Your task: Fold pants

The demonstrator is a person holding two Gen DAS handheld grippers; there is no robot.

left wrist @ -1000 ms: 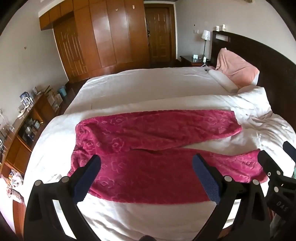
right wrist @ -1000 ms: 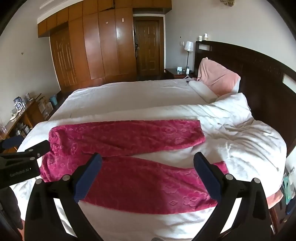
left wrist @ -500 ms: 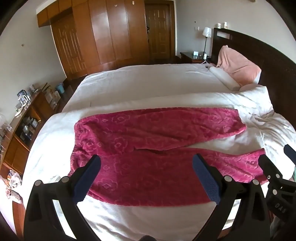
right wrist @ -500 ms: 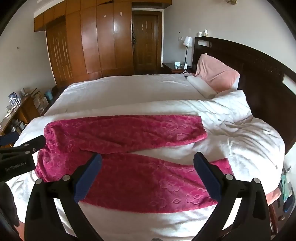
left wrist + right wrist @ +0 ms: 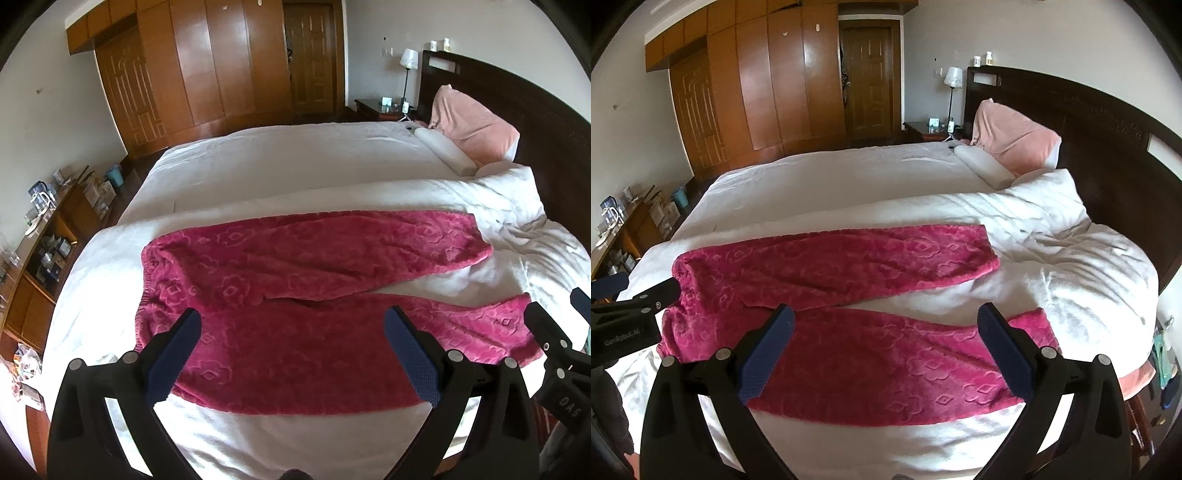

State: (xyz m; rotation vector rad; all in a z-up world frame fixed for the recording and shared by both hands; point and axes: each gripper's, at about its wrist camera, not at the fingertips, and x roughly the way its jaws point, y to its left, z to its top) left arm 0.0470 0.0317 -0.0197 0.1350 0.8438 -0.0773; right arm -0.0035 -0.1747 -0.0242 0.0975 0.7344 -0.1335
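- Nearest the left wrist camera, the left gripper (image 5: 291, 332) has its blue-padded fingers (image 5: 173, 354) spread wide with nothing between them. It hangs above the near edge of the bed (image 5: 295, 435), clear of the cloth.
- The right gripper (image 5: 886, 328) is the same: fingers (image 5: 1004, 350) wide apart, holding nothing, raised over the bed's near side. Each gripper shows at the edge of the other's view, so they sit side by side, left one toward the waistband.
- Just beyond both lie the pants (image 5: 314, 295), magenta fleece with an embossed flower pattern, spread flat on the white duvet (image 5: 1071, 266). Their long axis runs left to right across both views, crosswise to the fingers.
- The waistband (image 5: 147, 280) is at the left, nearer the left gripper; the near leg's cuff (image 5: 1038, 332) ends at the right, nearer the right gripper.
- The two legs splay in a shallow V: the near leg lies closest to the fingers, the far leg (image 5: 849, 258) angles away behind it, with a wedge of duvet between them.
- My judgement: no fold is made yet. The first move likely calls for both grippers to take the near leg's edge, one at each end, and carry it onto the far leg.
- Farther back stand a pink pillow (image 5: 476, 125), dark headboard and wooden wardrobe (image 5: 768, 85).
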